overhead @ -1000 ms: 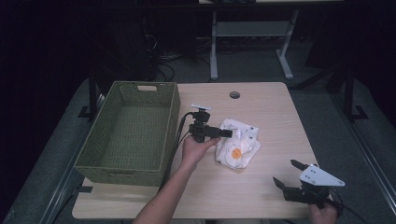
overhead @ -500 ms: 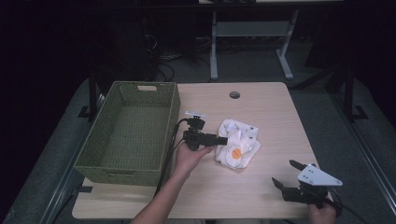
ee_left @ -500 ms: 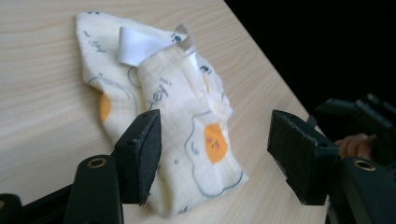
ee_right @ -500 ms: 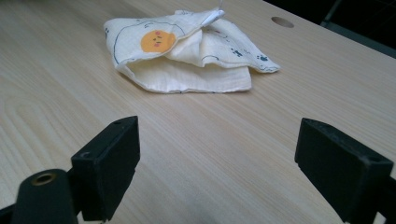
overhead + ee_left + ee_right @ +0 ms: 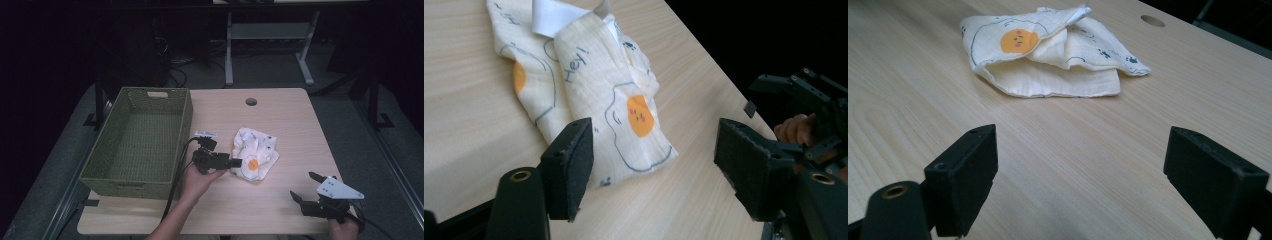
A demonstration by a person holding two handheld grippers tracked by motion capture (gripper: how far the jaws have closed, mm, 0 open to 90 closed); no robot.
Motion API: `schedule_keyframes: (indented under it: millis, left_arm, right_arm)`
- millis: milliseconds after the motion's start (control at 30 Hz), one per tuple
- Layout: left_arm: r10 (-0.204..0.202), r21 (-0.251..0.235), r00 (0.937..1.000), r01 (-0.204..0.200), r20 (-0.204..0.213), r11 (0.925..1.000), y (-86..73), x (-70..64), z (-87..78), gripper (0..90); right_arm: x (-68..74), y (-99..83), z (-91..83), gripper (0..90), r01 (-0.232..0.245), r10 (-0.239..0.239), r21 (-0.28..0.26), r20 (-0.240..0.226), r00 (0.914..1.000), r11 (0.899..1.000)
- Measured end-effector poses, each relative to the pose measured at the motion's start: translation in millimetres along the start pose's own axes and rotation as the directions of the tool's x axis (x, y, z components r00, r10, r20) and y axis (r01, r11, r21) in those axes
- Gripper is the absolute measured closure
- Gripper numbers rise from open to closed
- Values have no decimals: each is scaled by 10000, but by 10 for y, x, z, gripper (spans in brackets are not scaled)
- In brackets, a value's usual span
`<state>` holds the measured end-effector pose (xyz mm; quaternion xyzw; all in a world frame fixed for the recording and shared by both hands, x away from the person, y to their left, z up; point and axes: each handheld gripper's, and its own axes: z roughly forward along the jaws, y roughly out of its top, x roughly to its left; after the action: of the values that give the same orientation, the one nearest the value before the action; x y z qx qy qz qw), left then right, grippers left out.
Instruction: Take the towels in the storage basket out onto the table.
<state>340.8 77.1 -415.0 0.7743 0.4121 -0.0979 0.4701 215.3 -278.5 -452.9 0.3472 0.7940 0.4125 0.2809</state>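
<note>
We see the folded cloth (image 5: 254, 156) just ahead of our left tongs (image 5: 237, 163), released, while our right tongs (image 5: 306, 186), also released, sit well apart.

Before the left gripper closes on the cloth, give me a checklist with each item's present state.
1. Left gripper open: ok.
2. Fried-egg print cloth lies between its jaws: ok, its near edge is there.
3. Jaws touching the cloth: cannot tell.
4. Right gripper open and apart from the cloth: ok.
5. Green woven basket empty, beside the cloth: ok.
6. Cloth flat: not ok, it lies folded and rumpled.
</note>
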Motion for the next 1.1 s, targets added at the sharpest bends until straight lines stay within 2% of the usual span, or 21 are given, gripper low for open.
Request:
schedule_keyframes:
  millis: [233,467,567,733,900,1100]
  left_arm:
    - [428,255,9981,-417,-442,9988,-119,-44,-28,269]
    - [755,356,9969,-747,-234,9966,-235,-94,-70,262]
    - [901,285,9954,-892,-316,9956,-295,-101,-105,259]
    - [740,136,9972,-738,-139,9972,-392,-88,-142,259]
    - [784,-1,9969,-784,2,9969,-482,-103,-179,258]
    - [1017,1,9948,-1017,-39,9948,-606,-136,-237,258]
  right_arm:
    - [4,0,11,137,20,-20,65,-13,10000,10000]
    - [7,1,17,137,84,-84,46,7,10000,10000]
    - [9,1,17,137,87,-87,54,22,10000,9999]
    - [13,1,25,137,99,-99,80,31,9999,9999]
    - [17,1,28,137,94,-94,106,83,9999,9999]
    - [21,2,33,137,91,-93,134,101,9999,9999]
